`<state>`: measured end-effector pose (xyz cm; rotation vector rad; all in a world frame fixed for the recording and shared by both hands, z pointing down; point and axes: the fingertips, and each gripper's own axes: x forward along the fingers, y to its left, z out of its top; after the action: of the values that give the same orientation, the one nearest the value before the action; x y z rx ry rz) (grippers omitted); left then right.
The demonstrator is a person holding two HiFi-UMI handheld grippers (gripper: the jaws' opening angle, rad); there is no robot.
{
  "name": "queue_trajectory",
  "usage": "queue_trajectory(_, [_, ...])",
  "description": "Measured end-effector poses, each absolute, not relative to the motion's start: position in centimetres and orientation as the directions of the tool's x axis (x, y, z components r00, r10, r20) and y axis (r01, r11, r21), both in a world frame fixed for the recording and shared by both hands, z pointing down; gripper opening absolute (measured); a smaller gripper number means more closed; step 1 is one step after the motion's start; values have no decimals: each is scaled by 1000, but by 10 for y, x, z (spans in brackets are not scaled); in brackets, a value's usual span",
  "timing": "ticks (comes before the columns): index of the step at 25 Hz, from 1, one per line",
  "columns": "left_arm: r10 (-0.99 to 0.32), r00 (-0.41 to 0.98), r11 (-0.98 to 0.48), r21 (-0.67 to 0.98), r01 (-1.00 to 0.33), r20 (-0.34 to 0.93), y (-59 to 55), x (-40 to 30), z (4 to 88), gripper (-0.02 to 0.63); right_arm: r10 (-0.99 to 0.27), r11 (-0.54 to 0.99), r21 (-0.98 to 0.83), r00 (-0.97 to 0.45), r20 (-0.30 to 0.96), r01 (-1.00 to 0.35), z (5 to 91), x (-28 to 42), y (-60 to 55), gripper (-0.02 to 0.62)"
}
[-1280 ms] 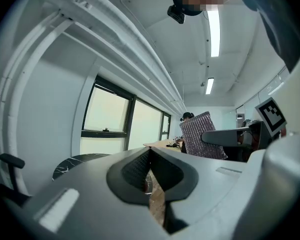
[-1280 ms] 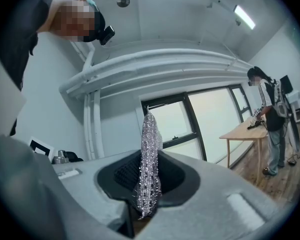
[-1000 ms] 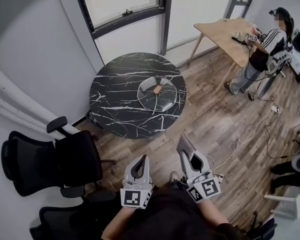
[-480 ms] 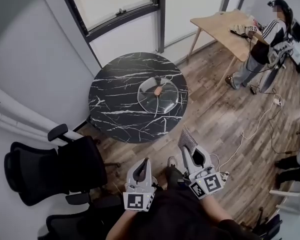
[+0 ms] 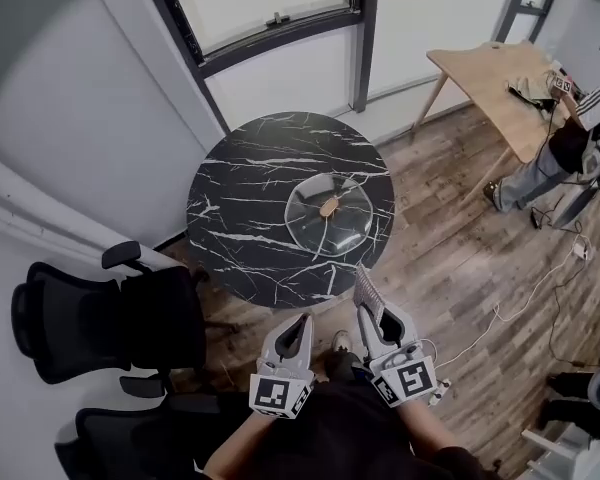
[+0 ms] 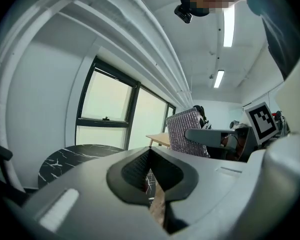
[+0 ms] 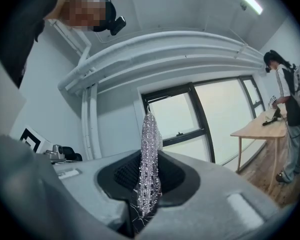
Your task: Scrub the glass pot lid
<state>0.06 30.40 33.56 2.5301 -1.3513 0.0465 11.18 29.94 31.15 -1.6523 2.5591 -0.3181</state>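
Note:
The glass pot lid (image 5: 327,211), with its wooden knob up, lies flat on the right half of a round black marble table (image 5: 240,198). Both grippers hang near my body, short of the table's near edge and well apart from the lid. My left gripper (image 5: 302,319) is shut with nothing between its jaws (image 6: 150,151). My right gripper (image 5: 366,305) is shut on a silvery mesh scrubber (image 5: 368,288), which stands up out of the jaws (image 7: 149,156). In the left gripper view the scrubber (image 6: 186,132) shows beside the table (image 6: 75,156).
Two black office chairs (image 5: 110,318) stand left of me by the white wall. A wooden desk (image 5: 500,73) is at the back right, with a person (image 5: 580,133) standing at it. Cables (image 5: 525,293) trail over the wood floor on the right. Windows run behind the table.
My view has swung right and nearer the table, so the lid sits a little closer. Both grippers keep their hold and stance.

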Motion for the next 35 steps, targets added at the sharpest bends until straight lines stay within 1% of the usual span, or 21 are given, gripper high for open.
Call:
queue_trajectory(4, [-825, 540, -507, 205, -837, 165, 282, 16, 334, 3, -893, 423, -213, -445, 66, -880, 319, 129, 266, 78])
queue_trajectory(8, [-839, 508, -481, 172, -860, 194, 262, 5, 343, 3, -896, 411, -233, -437, 74, -881, 325, 133, 245, 78])
queue_trajectory(12, [-839, 500, -470, 178, -864, 213, 233, 2, 360, 3, -900, 393, -227, -423, 103, -891, 335, 139, 221, 78])
queue_trajectory(17, [-813, 543, -521, 154, -840, 209, 187, -11, 372, 3, -922, 338, -202, -367, 126, -919, 338, 130, 184, 78])
queue_trajectory(21, [-750, 622, -605, 143, -783, 225, 156, -13, 372, 3, -937, 276, -199, -310, 163, -940, 346, 117, 163, 78])
queue_trajectory(25, [-713, 671, -658, 138, -741, 203, 122, -13, 388, 3, -942, 245, -160, -274, 196, -956, 355, 106, 133, 78])
queue_trajectory(31, [-641, 712, -714, 115, -690, 287, 95, -4, 423, 3, -945, 204, -150, -234, 230, -968, 366, 111, 99, 78])
queue_trajectory(35, [-654, 688, -697, 101, -710, 315, 65, 9, 443, 3, -933, 224, -178, -263, 244, -958, 380, 122, 72, 78])
